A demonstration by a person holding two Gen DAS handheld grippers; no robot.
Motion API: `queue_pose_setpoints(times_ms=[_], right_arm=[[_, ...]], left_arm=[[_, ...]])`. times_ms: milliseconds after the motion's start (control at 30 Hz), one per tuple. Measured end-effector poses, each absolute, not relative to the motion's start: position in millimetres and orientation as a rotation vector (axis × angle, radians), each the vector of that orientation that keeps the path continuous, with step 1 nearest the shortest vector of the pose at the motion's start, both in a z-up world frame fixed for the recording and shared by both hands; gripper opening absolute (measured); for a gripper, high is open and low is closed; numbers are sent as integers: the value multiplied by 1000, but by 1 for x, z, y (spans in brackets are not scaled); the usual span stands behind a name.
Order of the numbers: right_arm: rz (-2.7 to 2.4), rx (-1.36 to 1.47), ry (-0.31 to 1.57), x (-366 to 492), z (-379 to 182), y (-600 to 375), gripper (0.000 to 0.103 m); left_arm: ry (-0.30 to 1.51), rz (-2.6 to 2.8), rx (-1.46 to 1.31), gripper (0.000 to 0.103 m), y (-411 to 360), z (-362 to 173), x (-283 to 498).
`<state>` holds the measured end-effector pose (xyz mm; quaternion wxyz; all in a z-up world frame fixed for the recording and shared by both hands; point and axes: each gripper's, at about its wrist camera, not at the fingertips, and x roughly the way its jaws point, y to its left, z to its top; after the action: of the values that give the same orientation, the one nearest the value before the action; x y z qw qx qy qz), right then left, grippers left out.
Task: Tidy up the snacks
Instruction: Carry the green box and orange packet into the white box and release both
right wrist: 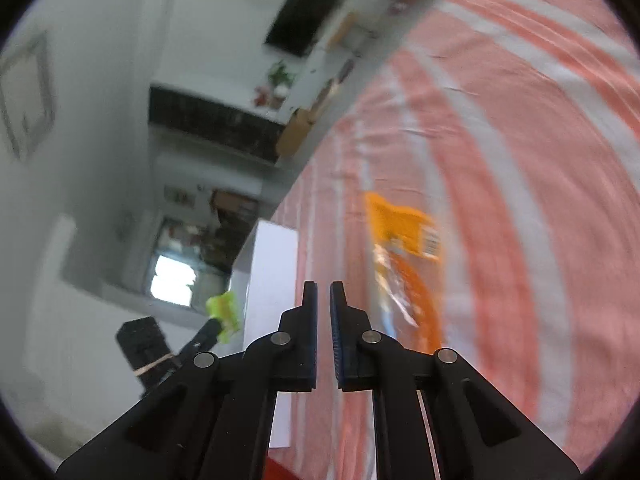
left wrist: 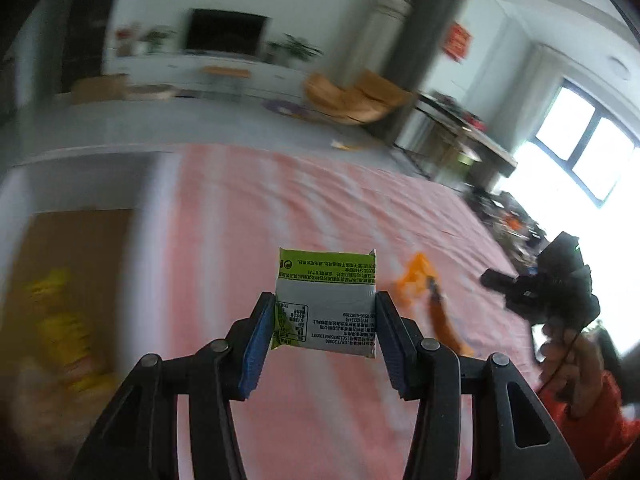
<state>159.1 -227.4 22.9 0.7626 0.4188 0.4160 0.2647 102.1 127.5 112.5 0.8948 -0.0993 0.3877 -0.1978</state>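
My left gripper (left wrist: 325, 306) is shut on a green and white snack packet (left wrist: 326, 280), its blue pads pressing both side edges, held above the pink striped cloth (left wrist: 280, 208). From the right wrist view, that gripper (right wrist: 216, 326) and its green packet (right wrist: 224, 312) show at the lower left. An orange snack packet (right wrist: 404, 240) lies flat on the cloth just beyond my right gripper (right wrist: 324, 292), whose jaws stand almost together with nothing between them. The left wrist view shows the orange packet (left wrist: 418, 276) and the right gripper (left wrist: 488, 279) in a person's hand, at the right.
A white-walled box (left wrist: 154, 216) with a brown inside sits at the left and holds blurred yellow packets (left wrist: 60, 320). The same white box (right wrist: 272, 276) stands left of the cloth in the right wrist view. A room with a dark screen and furniture lies beyond.
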Motion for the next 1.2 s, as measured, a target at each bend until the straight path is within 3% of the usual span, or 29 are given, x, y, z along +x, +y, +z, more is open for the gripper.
queue_pose_setpoints(times_ms=[67, 167, 200, 233, 267, 300, 400, 467, 500, 567, 633, 700, 900, 1000, 1067, 1100, 1133, 1167, 1200], right_arm=[[579, 863, 941, 172, 29, -204, 7], [405, 505, 1001, 182, 40, -172, 13], [332, 402, 994, 179, 41, -167, 24], [297, 336, 989, 177, 39, -164, 47], [284, 314, 1024, 177, 32, -162, 58], [283, 327, 1078, 179, 22, -160, 65], [308, 335, 1152, 180, -1, -137, 65], [283, 225, 1180, 181, -14, -104, 79], [264, 154, 1218, 182, -27, -88, 94], [221, -23, 1326, 185, -60, -60, 94], [198, -151, 1229, 178, -59, -44, 63], [229, -57, 1241, 177, -55, -54, 50], [427, 522, 1187, 169, -44, -110, 50], [582, 554, 1097, 164, 0, -78, 50], [697, 501, 1067, 163, 30, -37, 51], [764, 449, 1048, 161, 48, -4, 54], [812, 405, 1034, 161, 58, 24, 62], [842, 370, 1026, 159, 65, 48, 71], [877, 320, 1015, 157, 72, 78, 90]], left_arm=[[785, -367, -203, 49, 154, 120, 86], [748, -316, -194, 49, 189, 130, 61], [739, -303, -195, 49, 199, 131, 52], [736, -291, -200, 49, 206, 130, 47], [735, -284, -204, 49, 210, 128, 45], [735, -277, -211, 49, 215, 125, 41], [734, -264, -220, 49, 222, 115, 38], [739, -258, -233, 49, 226, 108, 37], [741, -253, -245, 49, 230, 105, 35], [738, -240, -258, 49, 237, 102, 33], [728, -221, -272, 49, 250, 103, 25], [725, -201, -277, 49, 264, 103, 21], [742, -127, -304, 49, 301, 91, 16], [788, -49, -284, 51, 315, 79, 19], [826, 38, -237, 60, 321, 72, 20], [842, 76, -221, 74, 323, 68, 19], [843, 91, -219, 85, 324, 67, 18], [837, 108, -219, 88, 325, 67, 14], [825, 125, -211, 89, 326, 68, 9]])
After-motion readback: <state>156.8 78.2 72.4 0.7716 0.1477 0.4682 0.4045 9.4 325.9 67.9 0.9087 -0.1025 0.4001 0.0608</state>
